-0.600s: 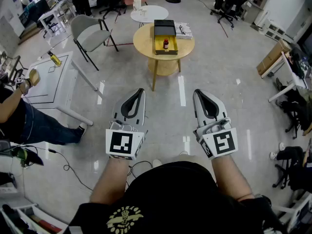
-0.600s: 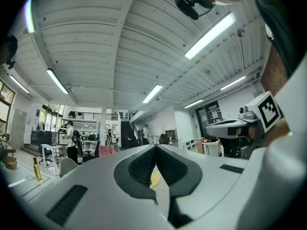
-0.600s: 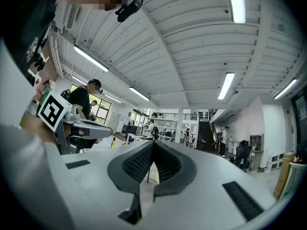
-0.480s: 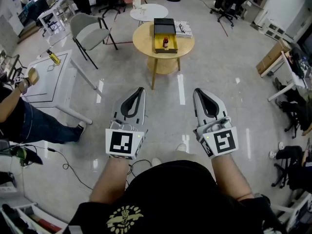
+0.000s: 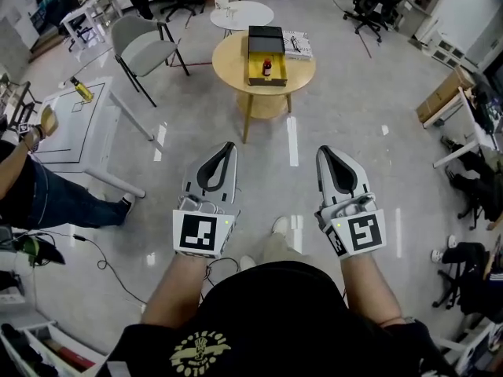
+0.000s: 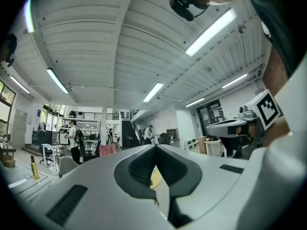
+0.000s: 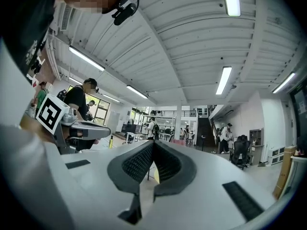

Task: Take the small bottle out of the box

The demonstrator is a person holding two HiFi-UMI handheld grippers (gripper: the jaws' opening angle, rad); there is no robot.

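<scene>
We have taken a step, shoe [image 5: 280, 226] now forward, towards the far table [image 5: 302, 71]. The small bottle [image 5: 267, 67] stands in its box [image 5: 254, 71], well away. Left gripper [image 5: 227, 145] and right gripper [image 5: 326, 150] fingers are closed and empty.

The box [image 5: 266, 54] lies open on a round wooden table [image 5: 233, 63] at twelve o'clock in the head view, well ahead of the person. It is long and rectangular, black at its twelve o'clock end and yellow inside. The small bottle [image 5: 267, 68], reddish with a dark cap, stands upright in the yellow part.
</scene>
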